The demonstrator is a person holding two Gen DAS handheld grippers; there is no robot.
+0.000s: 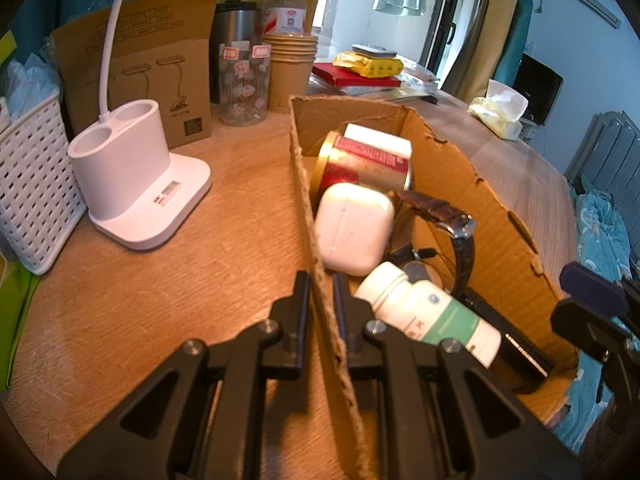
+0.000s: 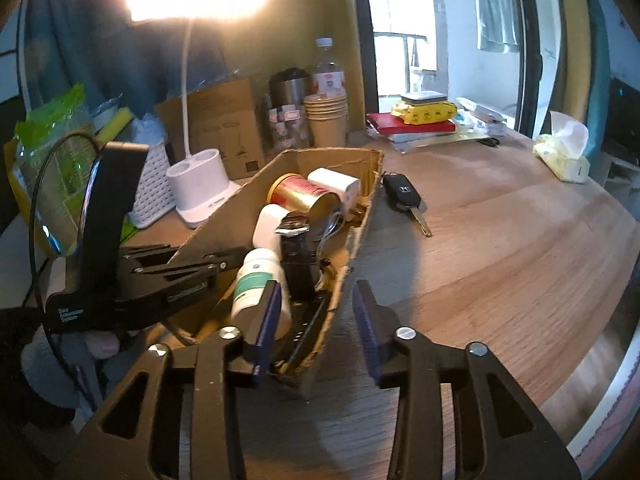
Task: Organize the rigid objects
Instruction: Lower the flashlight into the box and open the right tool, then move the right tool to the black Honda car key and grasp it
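A torn cardboard box lies on the wooden table. It holds a white pill bottle, a white earbud case, a red and gold tin, a white block, a dark-strapped watch and a black flat device. My left gripper is shut on the box's left wall. My right gripper is open, astride the box's right wall at its near end. A car key lies on the table right of the box.
A white lamp base and a white basket stand left of the box. Behind are a lamp carton, a patterned jar, a steel mug, paper cups and a water bottle. Books, a yellow pack and tissues lie at the far right.
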